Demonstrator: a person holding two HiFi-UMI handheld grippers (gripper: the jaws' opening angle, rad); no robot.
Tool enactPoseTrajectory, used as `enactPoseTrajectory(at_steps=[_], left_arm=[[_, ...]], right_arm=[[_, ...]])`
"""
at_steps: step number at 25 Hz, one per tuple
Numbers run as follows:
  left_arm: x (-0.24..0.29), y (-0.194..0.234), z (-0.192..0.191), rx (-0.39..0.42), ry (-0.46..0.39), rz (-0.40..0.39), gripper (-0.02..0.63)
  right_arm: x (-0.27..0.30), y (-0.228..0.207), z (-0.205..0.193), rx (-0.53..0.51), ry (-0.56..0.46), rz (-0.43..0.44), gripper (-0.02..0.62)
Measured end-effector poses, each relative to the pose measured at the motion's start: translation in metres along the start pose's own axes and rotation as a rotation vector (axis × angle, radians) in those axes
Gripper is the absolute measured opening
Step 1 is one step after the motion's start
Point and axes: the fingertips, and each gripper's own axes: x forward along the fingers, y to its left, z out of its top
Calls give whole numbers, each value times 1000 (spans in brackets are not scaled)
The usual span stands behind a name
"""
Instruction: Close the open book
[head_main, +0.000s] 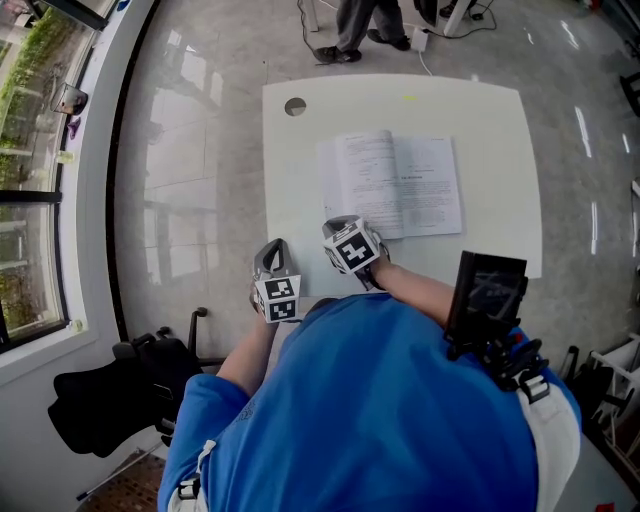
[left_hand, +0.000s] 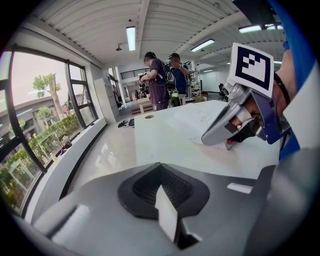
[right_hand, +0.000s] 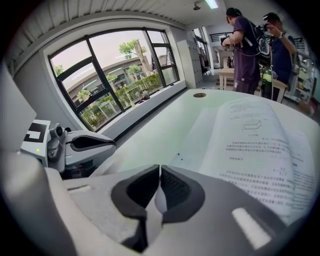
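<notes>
Book (head_main: 395, 185) on white table (head_main: 490, 120), glossy perhaps-stone floor (head_main: 200, 150); left claw (head_main: 274, 248), right claw (right_hand: 160, 175) closed, empty.

Left claw (head_main: 272, 250): jaws together, nothing between them, tilted downward.
Right claw (head_main: 341, 226): jaws together, nothing between them, tilted downward.
Right forearm (head_main: 420, 290): bare, reaching forward.

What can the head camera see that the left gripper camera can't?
Only the head view shows the person's blue shirt, a black device at their right side, and the whole open book from above. Only the left gripper view shows the ceiling lights and the upper bodies of two standing people. Both show the white table, its round hole, the book and the right tongs.
</notes>
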Motion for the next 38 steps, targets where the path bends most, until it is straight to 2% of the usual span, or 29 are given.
enactPoseTrajectory(at_steps=[7, 17, 22, 29, 38], left_arm=[[2, -1, 0, 6, -2, -3, 6], [15, -7, 5, 16, -33, -11, 6], [19, -12, 11, 17, -68, -10, 6], [-13, -67, 61, 43, -204, -60, 6], [-42, -164, 128, 94, -352, -139, 6]], right_arm=[[1, 0, -1, 7, -10, 3, 26], [1, 2, -3, -4, -30, 62, 54], [-11, 1, 5, -7, -97, 78, 54], [-93, -23, 2, -18, -238, -25, 52], [-197, -72, -30, 25, -404, -143, 36]])
